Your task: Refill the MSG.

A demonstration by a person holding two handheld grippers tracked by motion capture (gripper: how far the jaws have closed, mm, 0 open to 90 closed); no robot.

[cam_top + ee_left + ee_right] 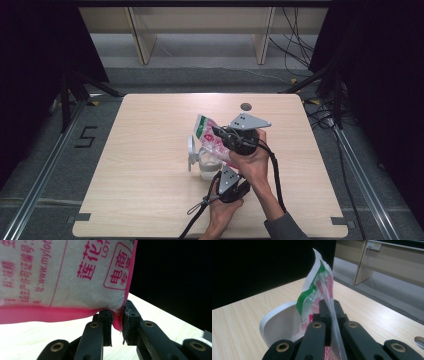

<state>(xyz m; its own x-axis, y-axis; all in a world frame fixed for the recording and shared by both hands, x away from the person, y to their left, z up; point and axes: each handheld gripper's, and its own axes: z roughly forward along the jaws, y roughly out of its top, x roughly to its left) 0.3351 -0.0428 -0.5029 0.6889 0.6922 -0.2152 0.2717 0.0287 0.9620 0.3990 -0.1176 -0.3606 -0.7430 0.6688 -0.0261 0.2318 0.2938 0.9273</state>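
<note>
"www.mylot", "LOT" on pouch (62, 277)

Black claws (116, 325) (brass-coloured pivots), grey sleeve (286, 227)

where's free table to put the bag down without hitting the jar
The left half of the table is bare from its left edge to the jar and lid. The far strip by the small grey disc and the right edge are free too. It is crowded mid-table, where both grippers hold the bag.
</note>
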